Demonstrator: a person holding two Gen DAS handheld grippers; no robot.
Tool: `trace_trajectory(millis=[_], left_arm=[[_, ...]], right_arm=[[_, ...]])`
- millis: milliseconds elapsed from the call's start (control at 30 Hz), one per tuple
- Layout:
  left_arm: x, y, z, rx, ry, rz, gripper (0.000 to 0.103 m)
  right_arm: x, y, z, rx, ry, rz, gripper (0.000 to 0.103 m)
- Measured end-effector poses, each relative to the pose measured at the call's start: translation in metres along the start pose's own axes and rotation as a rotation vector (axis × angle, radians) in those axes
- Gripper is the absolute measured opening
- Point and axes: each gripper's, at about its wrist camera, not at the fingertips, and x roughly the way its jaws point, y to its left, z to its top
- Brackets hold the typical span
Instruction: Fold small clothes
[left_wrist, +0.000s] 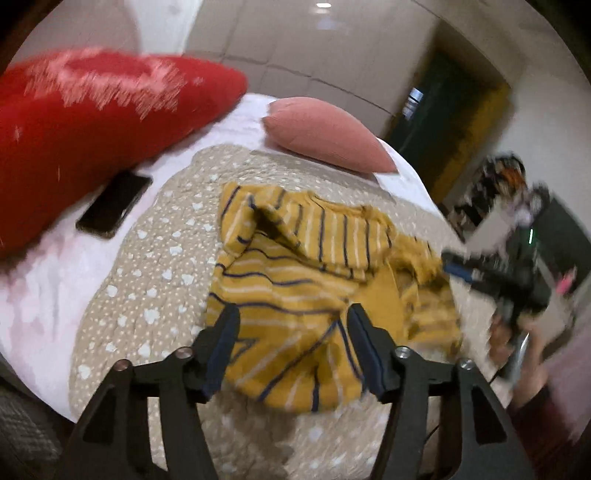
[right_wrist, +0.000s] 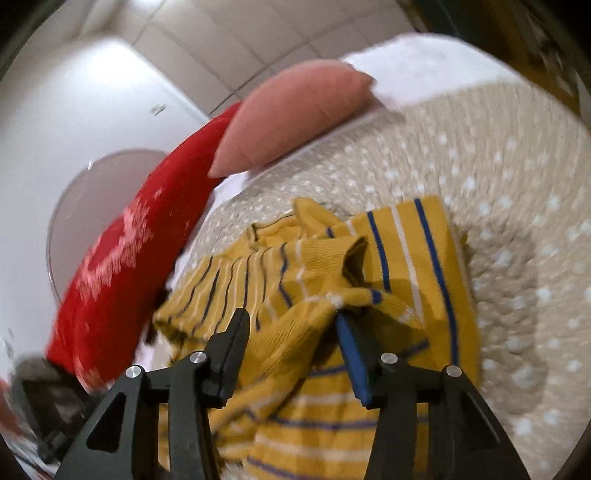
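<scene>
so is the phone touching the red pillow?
Cannot tell. In the left wrist view the phone lies right at the red pillow's lower edge, but blur hides any contact or gap.

A large red pillow (left_wrist: 92, 125) with pale pink markings fills the left wrist view from nine to eleven o'clock, and a dark phone (left_wrist: 114, 205) lies flat on the white sheet (left_wrist: 40, 295) just beside its lower edge. At twelve o'clock a smaller pink pillow (left_wrist: 325, 134) rests on the sheet at the far end of a beige quilt (left_wrist: 155, 280) dotted with white shapes. Beyond them stands a pale panelled wall (left_wrist: 314, 48), with a dark doorway (left_wrist: 447, 107) at two o'clock.
</scene>
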Motion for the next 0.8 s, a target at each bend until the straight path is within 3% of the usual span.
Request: trace_trajectory(millis=[233,333,533,633,667,700,767,800], left_arm=[[0.011,-0.063,-0.056,0.353,0.012,0.042,0.067],[0.012,-0.088,-0.073,0.522,-0.033,0.079,0.067],[0.044,-0.121,-0.095,0.813,-0.097,0.262,0.067],[0.065,-0.123,-0.087,0.852,-0.101,0.327,0.065],[0.07,-0.121,-0.079,0.833,-0.091,0.325,0.055],[0.074,-0.116,-0.068,0.791,-0.067,0.306,0.038],[0.076,-0.104,-0.05,0.69,-0.03,0.268,0.013],[0.075,-0.093,-0.035,0.613,-0.019,0.251,0.011]], right_arm=[[-0.035,0.013,-0.04,-0.109,0.015,-0.037,0.053],[-0.044,0.008,-0.054,-0.126,0.018,-0.07,0.053],[-0.054,-0.011,-0.06,-0.115,0.014,-0.12,0.053],[-0.054,-0.021,-0.056,-0.079,-0.002,-0.122,0.053],[-0.054,-0.022,-0.053,-0.081,-0.011,-0.123,0.053],[-0.054,-0.02,-0.05,-0.093,-0.016,-0.129,0.053],[-0.049,-0.01,-0.041,-0.168,-0.028,-0.166,0.053],[-0.045,-0.003,-0.037,-0.227,-0.029,-0.2,0.053]])
